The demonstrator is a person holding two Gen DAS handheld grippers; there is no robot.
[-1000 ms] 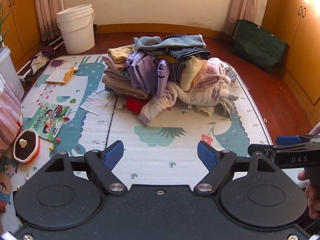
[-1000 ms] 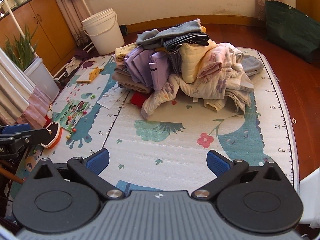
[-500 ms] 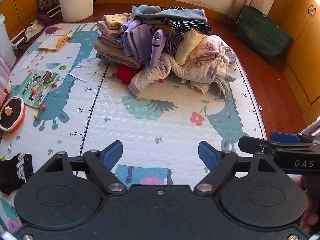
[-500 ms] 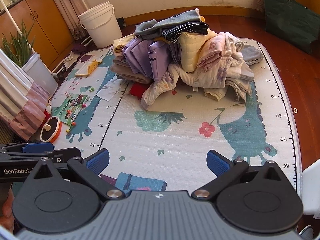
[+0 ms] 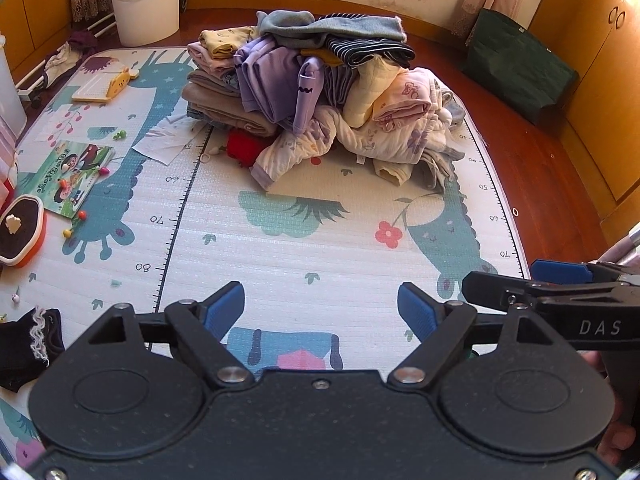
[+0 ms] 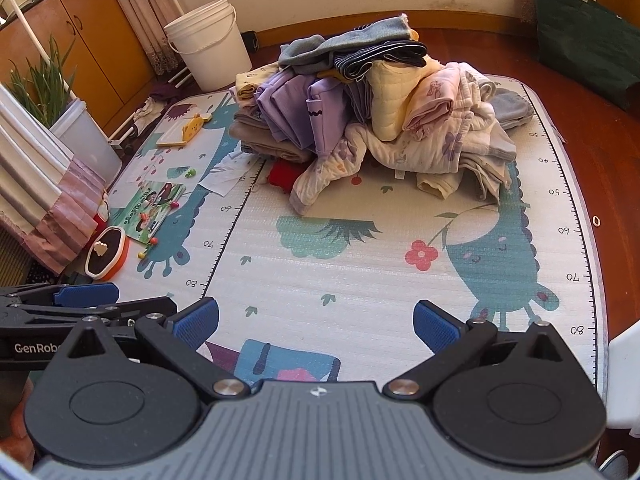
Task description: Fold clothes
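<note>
Clothes in a mixed purple, cream and grey heap (image 5: 320, 92) are drawing nearer as both empty, spread tongs, left (image 5: 322, 310) and right (image 6: 316, 322), are advancing over the patterned play mat (image 5: 304, 240); folding is not yet begun.

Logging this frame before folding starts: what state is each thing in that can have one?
left claw: open, empty, above the play mat
right claw: open, empty
clothes pile: heaped, mostly unfolded, untouched
white bucket: upright, no lid
picture book: closed, flat on the mat
orange-rimmed box: lid on
</note>
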